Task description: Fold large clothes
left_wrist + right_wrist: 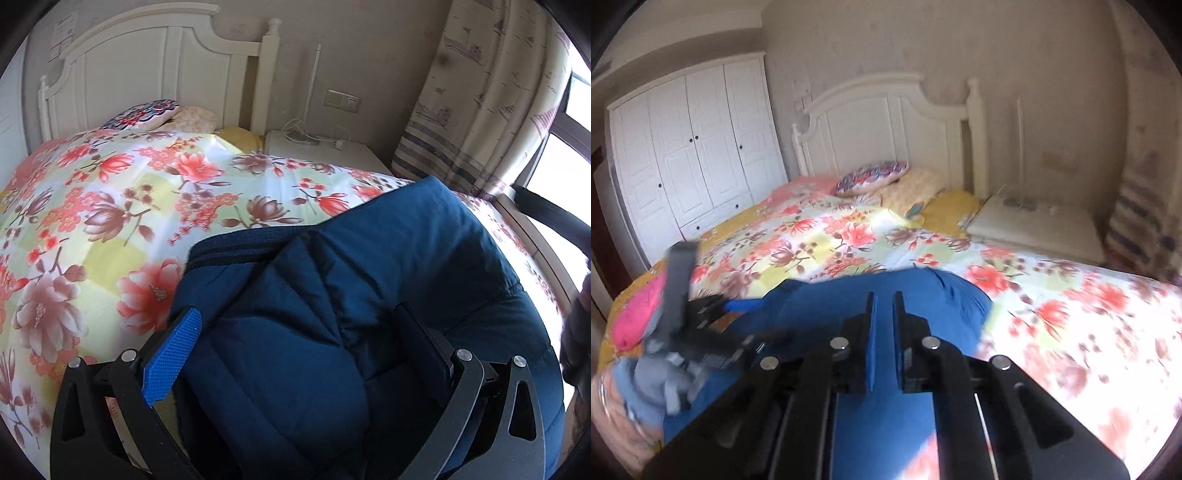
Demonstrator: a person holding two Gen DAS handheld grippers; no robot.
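Left view: blue ribbed pads of the left gripper (295, 354) stand wide, straddling a puffy fold of the navy quilted jacket (369, 266); whether they pinch it I cannot tell. Jacket lies on the flowered bedspread (110, 206), long axis running toward the curtain side.

Right view: right gripper (884, 321) nearly closed, nothing between the jaws, above the jacket (886, 291). Left gripper sits nearer the cloth.

The left gripper (295, 354) is showing black angular metal arms with silver round rivets and textured blue pads (171, 356). The right gripper (884, 321) is showing the same black arms, silver rivets and blue pads.
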